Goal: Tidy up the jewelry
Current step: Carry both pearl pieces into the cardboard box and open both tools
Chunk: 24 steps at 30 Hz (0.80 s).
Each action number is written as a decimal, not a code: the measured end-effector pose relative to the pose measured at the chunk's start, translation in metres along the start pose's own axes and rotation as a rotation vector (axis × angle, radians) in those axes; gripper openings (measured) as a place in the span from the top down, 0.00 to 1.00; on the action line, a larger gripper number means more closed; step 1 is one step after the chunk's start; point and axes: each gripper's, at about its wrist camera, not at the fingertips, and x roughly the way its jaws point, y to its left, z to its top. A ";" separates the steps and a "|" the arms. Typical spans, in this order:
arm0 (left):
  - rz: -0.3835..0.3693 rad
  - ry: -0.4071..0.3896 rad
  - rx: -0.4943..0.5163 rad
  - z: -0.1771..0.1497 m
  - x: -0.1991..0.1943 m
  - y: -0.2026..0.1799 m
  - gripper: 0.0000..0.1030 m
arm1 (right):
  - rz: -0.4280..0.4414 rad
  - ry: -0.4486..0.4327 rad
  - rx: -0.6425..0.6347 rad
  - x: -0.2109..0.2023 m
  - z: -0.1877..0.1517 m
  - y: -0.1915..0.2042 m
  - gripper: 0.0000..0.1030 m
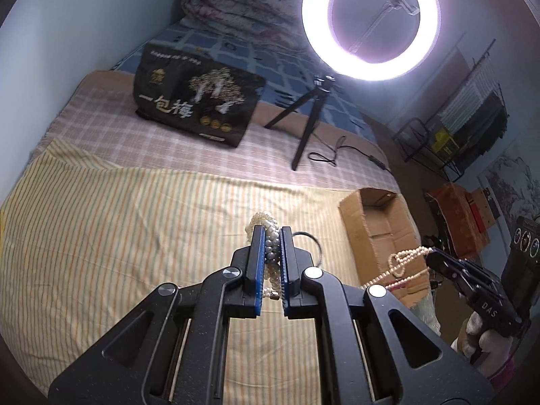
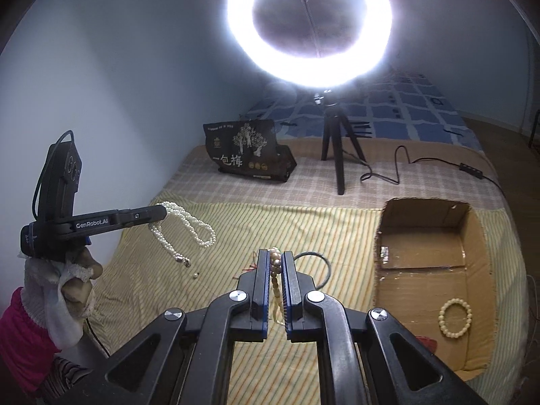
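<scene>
Your left gripper (image 1: 272, 233) has its jaws clamped tight on a twisted white pearl necklace (image 2: 184, 227), dangling above the striped yellow bedsheet (image 1: 118, 222). Right gripper (image 2: 277, 256) pinches a beige beaded strand (image 1: 401, 263) the same way. Open brown cardboard box (image 2: 472, 303) alongside holds a round cream bead bracelet (image 2: 454, 317); a thin dark ring (image 2: 324, 266) lies between.

Left gripper (image 1: 272, 263): black body, blue pads, clamped on white pearl necklace (image 2: 189, 226). Right gripper (image 2: 277, 280): same colours, holding tan bead strand (image 2: 275, 280). Under both: yellow-green striped cloth (image 1: 118, 236). Right of right claw: brown cardboard box (image 2: 435, 236), cream bracelet (image 2: 454, 317) inside. Beyond: beige check sheet (image 1: 168, 135), black bag (image 1: 195, 101) with gold print.
</scene>
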 end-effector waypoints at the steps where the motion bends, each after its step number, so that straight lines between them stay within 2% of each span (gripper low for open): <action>1: -0.004 0.000 0.008 0.000 0.000 -0.005 0.95 | -0.007 -0.007 0.005 -0.004 0.000 -0.004 0.96; 12: -0.059 0.012 0.082 0.003 0.018 -0.065 0.95 | -0.101 -0.082 0.079 -0.036 0.004 -0.061 0.96; 24: -0.136 0.021 0.138 0.011 0.055 -0.129 0.95 | -0.200 -0.091 0.123 -0.038 0.007 -0.120 0.96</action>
